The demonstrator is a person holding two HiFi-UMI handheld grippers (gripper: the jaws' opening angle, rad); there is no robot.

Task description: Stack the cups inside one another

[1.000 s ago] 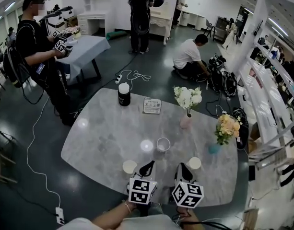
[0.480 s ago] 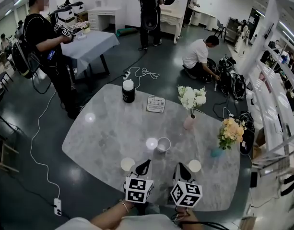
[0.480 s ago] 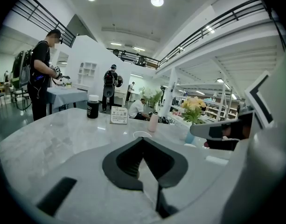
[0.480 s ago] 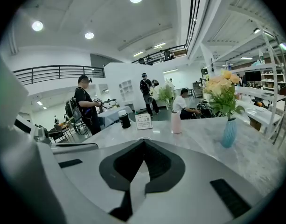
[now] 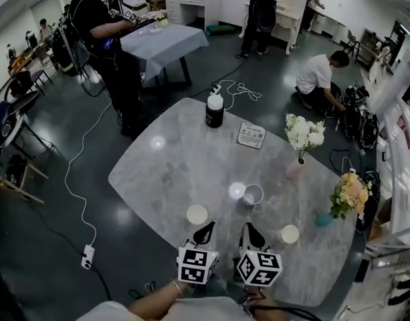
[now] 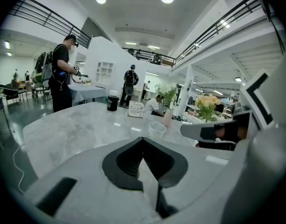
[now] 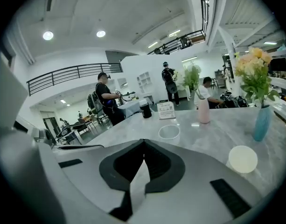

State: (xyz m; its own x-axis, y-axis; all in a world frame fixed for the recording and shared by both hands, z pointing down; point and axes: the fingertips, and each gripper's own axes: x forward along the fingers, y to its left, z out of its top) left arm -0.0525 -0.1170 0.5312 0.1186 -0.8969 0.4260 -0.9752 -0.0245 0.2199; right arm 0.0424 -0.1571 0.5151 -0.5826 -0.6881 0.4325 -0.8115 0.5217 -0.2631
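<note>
Three cups stand apart on the near part of the marble table (image 5: 171, 172). A white cup (image 5: 196, 214) is at the left, a clear cup (image 5: 253, 194) in the middle and another white cup (image 5: 289, 234) at the right. My left gripper (image 5: 205, 231) hovers just right of the left white cup, shut and empty. My right gripper (image 5: 247, 229) is beside it, shut and empty, short of the clear cup. The left gripper (image 6: 143, 138) view looks at the clear cup (image 6: 156, 129) ahead. The right gripper (image 7: 143, 141) view has the clear cup (image 7: 169, 131) ahead and the white cup (image 7: 242, 158) at the right.
At the table's far side stand a black bottle with a white cap (image 5: 215, 110) and a sign card (image 5: 251, 135). A pink vase of white flowers (image 5: 295, 169) and a teal vase of orange flowers (image 5: 323, 219) stand along the right edge. Several people are on the floor beyond.
Both grippers have dipped a little toward the table, still side by side and shut. The head view has swung, so the table sits further right in the picture. No cup has moved.
</note>
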